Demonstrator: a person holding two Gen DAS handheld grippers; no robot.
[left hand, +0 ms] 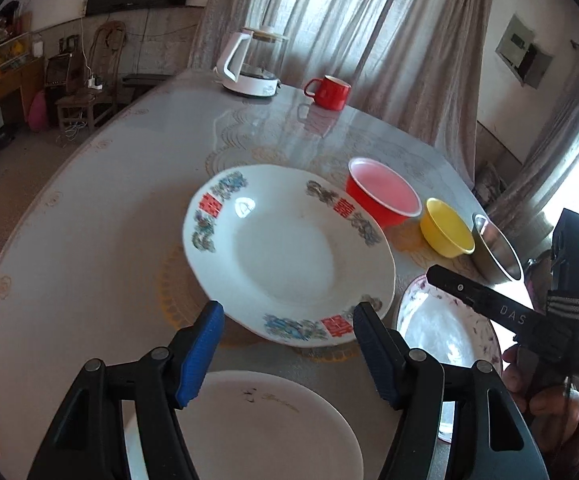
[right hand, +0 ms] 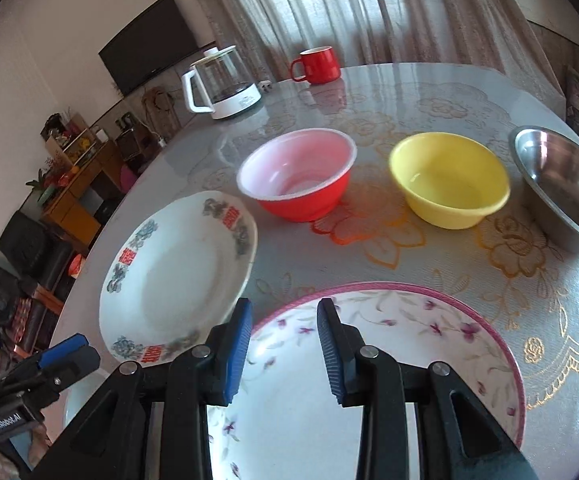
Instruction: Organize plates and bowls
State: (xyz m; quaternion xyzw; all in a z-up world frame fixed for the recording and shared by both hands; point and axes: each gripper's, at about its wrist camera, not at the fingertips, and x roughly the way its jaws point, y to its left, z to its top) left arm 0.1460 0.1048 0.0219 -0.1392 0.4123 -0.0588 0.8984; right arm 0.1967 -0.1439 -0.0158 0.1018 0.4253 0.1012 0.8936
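Blue-padded fingers of the left tool stood wide apart at the bottom of the left wrist view, angled down over the bench with nothing between them. Past their tips, at the centre of that frame, lay the white plate with red and blue rim motifs, empty; below the fingers sat a plain white plate, also bare. At the right edge of the same view a person's hand gripped the handle of the right tool.

From the right wrist view, the right tool's pads stood narrower, a gap still open between them, gripping nothing; they hovered over the near rim of the pink-edged floral plate at the bottom centre. Whether they touched it could not be told. Across the middle of that frame stood three bowls in a row, apart from one another: the red bowl with its pale inside, the yellow bowl, and the steel bowl at the right edge. All looked empty. At the upper left stood a glass kettle and near it a red mug.
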